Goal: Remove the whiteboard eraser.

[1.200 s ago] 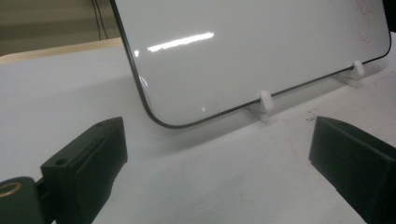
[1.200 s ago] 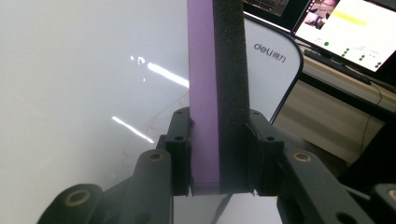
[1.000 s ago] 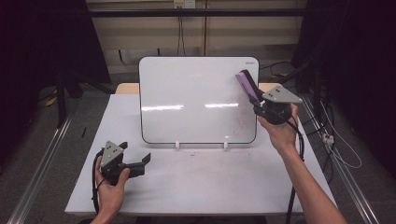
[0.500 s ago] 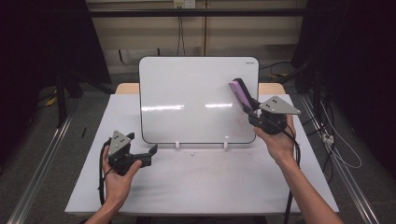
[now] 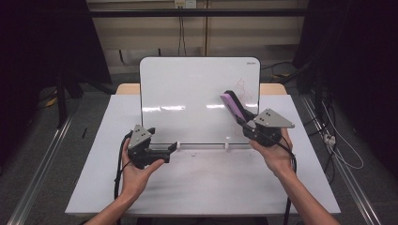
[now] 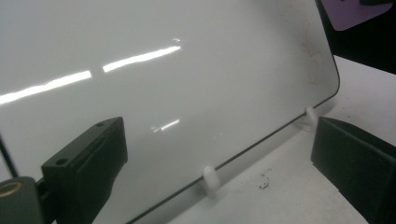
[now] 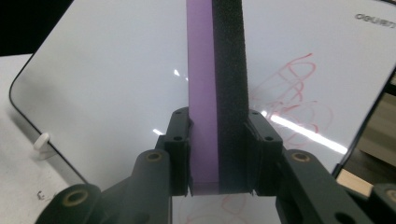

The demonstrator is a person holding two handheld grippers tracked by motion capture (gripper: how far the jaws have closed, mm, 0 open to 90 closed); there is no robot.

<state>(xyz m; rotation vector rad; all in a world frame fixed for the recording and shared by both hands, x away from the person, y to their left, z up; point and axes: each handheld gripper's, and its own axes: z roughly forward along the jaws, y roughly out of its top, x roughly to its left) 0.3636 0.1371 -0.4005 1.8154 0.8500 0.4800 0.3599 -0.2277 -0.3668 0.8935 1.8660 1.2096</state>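
Observation:
A whiteboard [image 5: 187, 98] stands upright on small white clips [image 6: 210, 179] at the middle of the white table [image 5: 197, 187]. Red scribble [image 5: 245, 87] marks its upper right part. My right gripper [image 5: 244, 123] is shut on a purple and black eraser [image 5: 233, 107], which points up and left in front of the board's right side. In the right gripper view the eraser [image 7: 217, 70] stands just left of the red scribble [image 7: 294, 88]. My left gripper [image 5: 174, 147] is open with nothing between its jaws, by the board's lower left edge [image 6: 163, 84].
A wooden surface [image 5: 272, 89] shows behind the board. Metal rails [image 5: 42, 159] run along the floor on both sides of the table, and cables [image 5: 342, 150] lie on the floor at the right. The front half of the table is bare.
My right gripper carried the eraser down and to the left, uncovering the red scribble. My left gripper moved right and forward, up to the board's lower edge.

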